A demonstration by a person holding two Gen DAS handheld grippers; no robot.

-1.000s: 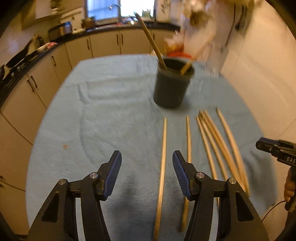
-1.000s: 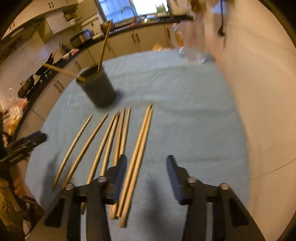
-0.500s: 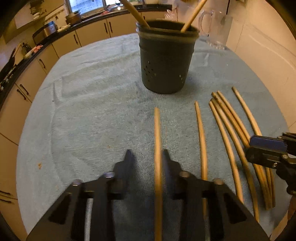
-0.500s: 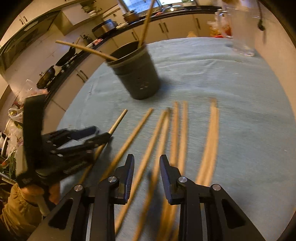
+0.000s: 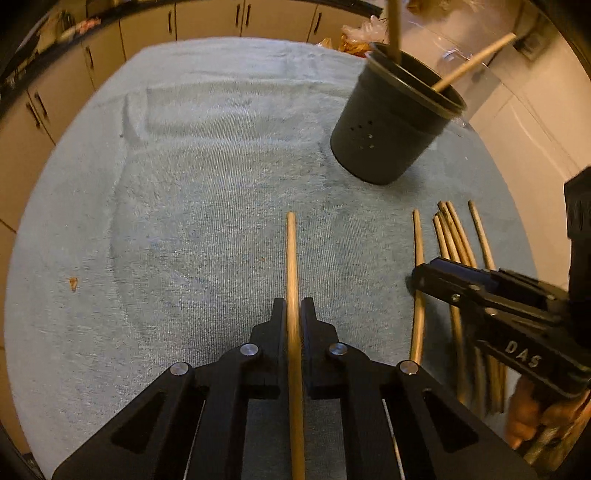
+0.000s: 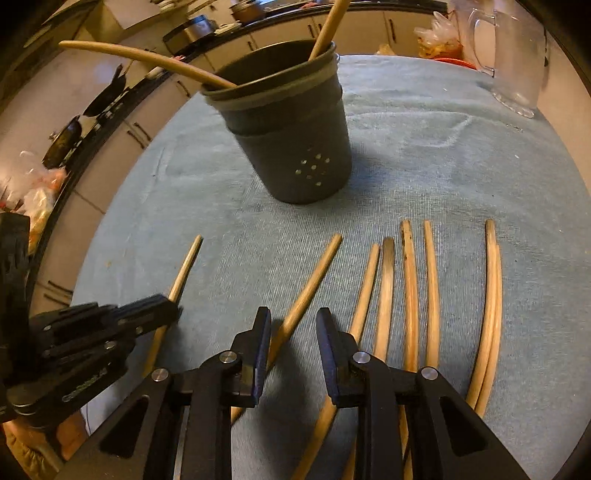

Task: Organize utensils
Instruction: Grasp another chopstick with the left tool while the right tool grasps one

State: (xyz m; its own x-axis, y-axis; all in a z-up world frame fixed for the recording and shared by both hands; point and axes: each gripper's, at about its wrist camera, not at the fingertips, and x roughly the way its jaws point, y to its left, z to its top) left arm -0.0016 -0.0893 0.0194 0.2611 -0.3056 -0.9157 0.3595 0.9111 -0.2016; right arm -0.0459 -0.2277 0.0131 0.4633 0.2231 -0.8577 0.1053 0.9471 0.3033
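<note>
My left gripper was closing on the leftmost chopstick between its pads, to lift it toward the holder ahead; my right gripper straddled another chopstick, pads not touching it.

Pale tan wooden chopsticks are lying on a light blue ribbed towel; the round dark grey holder is showing a dotted hole pattern.

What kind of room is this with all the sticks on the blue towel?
It looks like a home kitchen. Cabinets run under a dark countertop, a frying pan sits on that counter, and a clear glass jug stands at the table's far corner.
</note>
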